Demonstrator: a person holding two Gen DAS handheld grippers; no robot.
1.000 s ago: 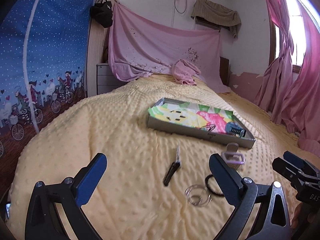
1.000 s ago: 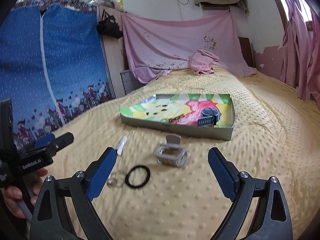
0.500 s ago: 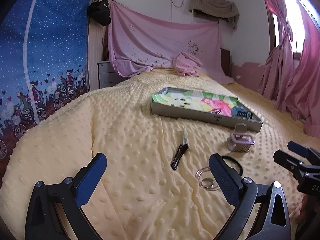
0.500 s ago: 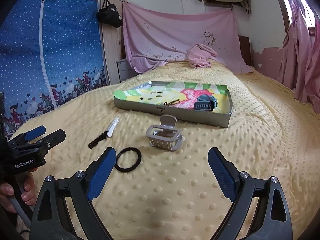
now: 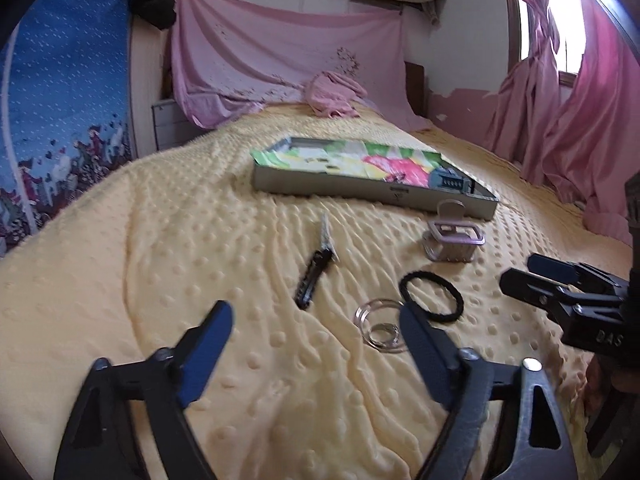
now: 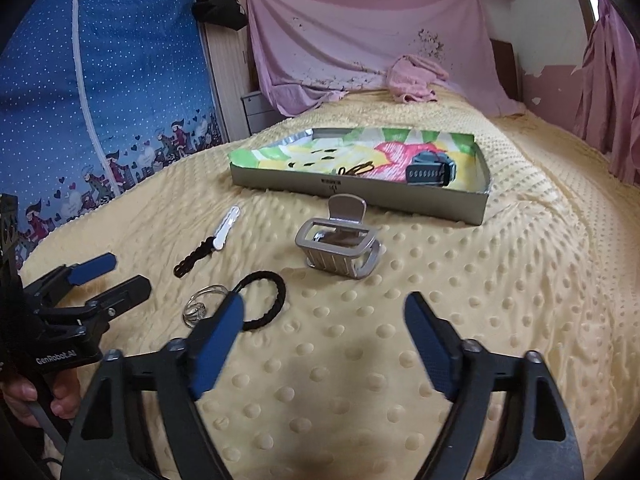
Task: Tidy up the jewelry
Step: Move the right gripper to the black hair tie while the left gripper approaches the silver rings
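A shallow colourful tray lies on the yellow bed and holds a dark watch and small clips. In front of it lie a black-and-white hair clip, a silver claw clip, a black hair tie and clear rings. My left gripper is open and empty, low over the blanket near the rings. My right gripper is open and empty, just short of the claw clip.
The dotted yellow blanket covers the whole bed. A pink sheet hangs at the head, pink curtains stand at the right, and a blue printed cover stands at the left. A pink cloth lies at the far end.
Both grippers have dropped lower and moved forward toward the items on the blanket. Both stay open. Nothing on the bed has moved.
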